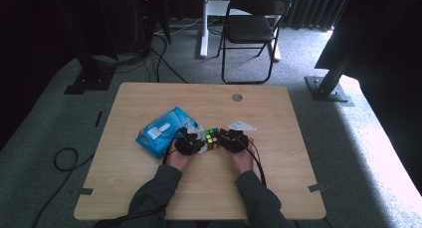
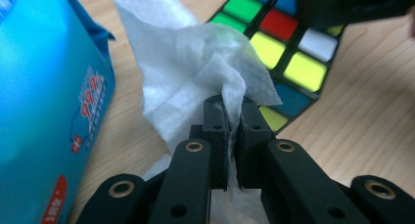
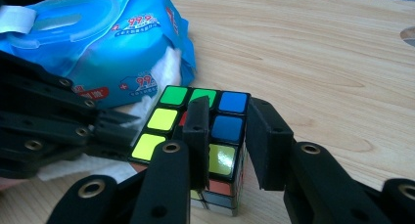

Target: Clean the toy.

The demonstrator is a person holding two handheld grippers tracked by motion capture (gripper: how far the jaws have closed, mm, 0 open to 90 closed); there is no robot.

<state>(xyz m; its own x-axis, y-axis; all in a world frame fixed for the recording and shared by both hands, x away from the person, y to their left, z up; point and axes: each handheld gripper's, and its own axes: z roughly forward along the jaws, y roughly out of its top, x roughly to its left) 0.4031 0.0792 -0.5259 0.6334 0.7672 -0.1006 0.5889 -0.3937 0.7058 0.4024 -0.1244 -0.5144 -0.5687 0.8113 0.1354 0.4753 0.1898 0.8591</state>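
Observation:
A Rubik's cube [image 1: 213,137] [image 2: 288,53] [image 3: 230,104] stands on the wooden table [image 1: 199,198] between my two grippers. My right gripper [image 1: 225,138] [image 3: 227,121] is shut on the cube at its near right edge, one jaw over the top face and the other beside it. My left gripper [image 1: 191,142] [image 2: 232,116] is shut on a crumpled white wipe [image 1: 200,133] [image 2: 195,67] [image 3: 73,168], which hangs against the cube's left side. In the right gripper view the left gripper's black arms [image 3: 49,126] reach in from the left.
A blue pack of wet wipes [image 1: 161,131] [image 2: 44,111] [image 3: 98,38] lies just left of the cube, its lid facing up. The table has a round hole [image 1: 237,97] at its far edge. A black folding chair [image 1: 251,24] stands on the carpet beyond the table.

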